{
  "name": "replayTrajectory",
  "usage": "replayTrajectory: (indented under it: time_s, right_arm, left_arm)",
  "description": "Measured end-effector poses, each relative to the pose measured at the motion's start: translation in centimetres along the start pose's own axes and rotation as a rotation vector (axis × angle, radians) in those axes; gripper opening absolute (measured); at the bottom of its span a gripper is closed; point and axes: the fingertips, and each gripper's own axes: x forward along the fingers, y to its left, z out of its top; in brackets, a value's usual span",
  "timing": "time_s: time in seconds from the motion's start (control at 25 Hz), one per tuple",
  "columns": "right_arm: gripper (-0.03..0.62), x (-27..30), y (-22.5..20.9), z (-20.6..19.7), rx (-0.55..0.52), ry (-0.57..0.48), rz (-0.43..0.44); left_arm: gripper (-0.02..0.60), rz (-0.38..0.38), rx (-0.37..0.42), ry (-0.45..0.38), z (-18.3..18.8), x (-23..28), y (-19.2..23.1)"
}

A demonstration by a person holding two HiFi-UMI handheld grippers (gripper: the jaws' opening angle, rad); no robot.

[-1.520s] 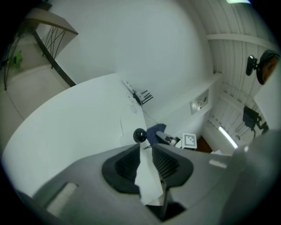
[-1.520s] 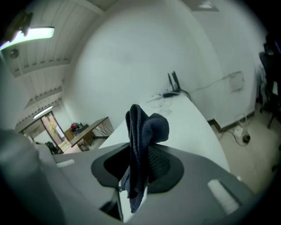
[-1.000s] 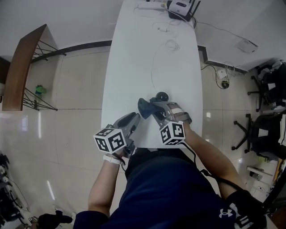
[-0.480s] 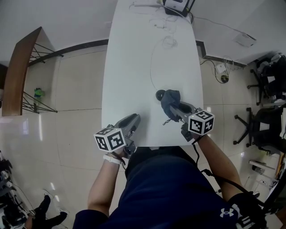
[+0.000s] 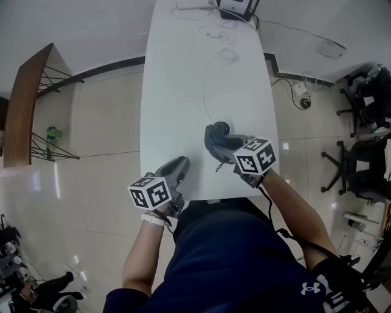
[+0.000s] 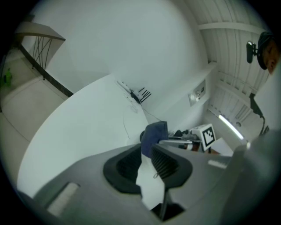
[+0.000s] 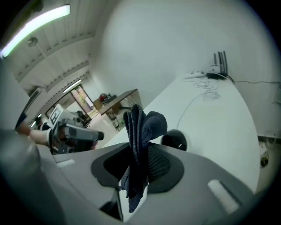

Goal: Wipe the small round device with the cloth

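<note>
Your right tongs (image 7: 137, 159) are clamped on the dark blue cloth (image 7: 141, 125), which stands bunched up above the pads and hangs below them. The small round device (image 5: 223, 128), black, sits on the white bench (image 5: 177, 85) just past the cloth, toward your right side. From the head view the cloth overlaps its near edge, and you cannot tell whether they touch.

Your left tongs (image 6: 147, 161) have just been closing. Only a narrow gap is left, with nothing in it but bare bench showing through. They hover at the near bench edge, apart from the device.

A thin cable (image 5: 206, 92) runs from the device up the bench to a router (image 5: 235, 5) and loose white cords at the far end. A brown wooden table (image 5: 24, 104) stands on the floor to your left, and office chairs (image 5: 360, 177) to your right.
</note>
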Motion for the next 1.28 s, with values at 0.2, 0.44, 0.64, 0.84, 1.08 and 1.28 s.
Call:
replayTrajectory:
  time_s: [0.2, 0.44, 0.64, 0.84, 1.08, 1.28]
  right_arm:
    - [0.101, -2.0, 2.4, -4.3, 0.039, 0.004, 0.143]
    - [0.110, -4.5, -4.8, -10.7, 0.463, 0.005, 0.041]
    - [0.249, -4.9, -10.3, -15.6, 0.513, 0.089, -0.183]
    - [0.318, -6.7, -13.9, -16.3, 0.496, 0.057, -0.367]
    - [0.264, -12.3, -14.9, -11.0, 0.350, -0.168, -0.479]
    - [0.057, -16.0, -10.6, -5.7, 0.230, -0.369, -0.350]
  left_arm:
    - [0.067, 0.000, -0.031, 0.008, -0.5, -0.1, 1.0]
    - [0.067, 0.044, -0.033, 0.056, -2.8, 0.9, 1.7]
    - [0.067, 0.039, 0.035, 0.114, -4.5, 2.1, -0.4]
    - [0.067, 0.020, 0.040, 0.132, -5.4, 3.6, -2.9]
    - [0.067, 0.054, 0.057, 0.128, -6.8, 4.5, -4.6]
    - [0.048, 0.105, 0.097, 0.056, -6.8, 4.9, -7.1]
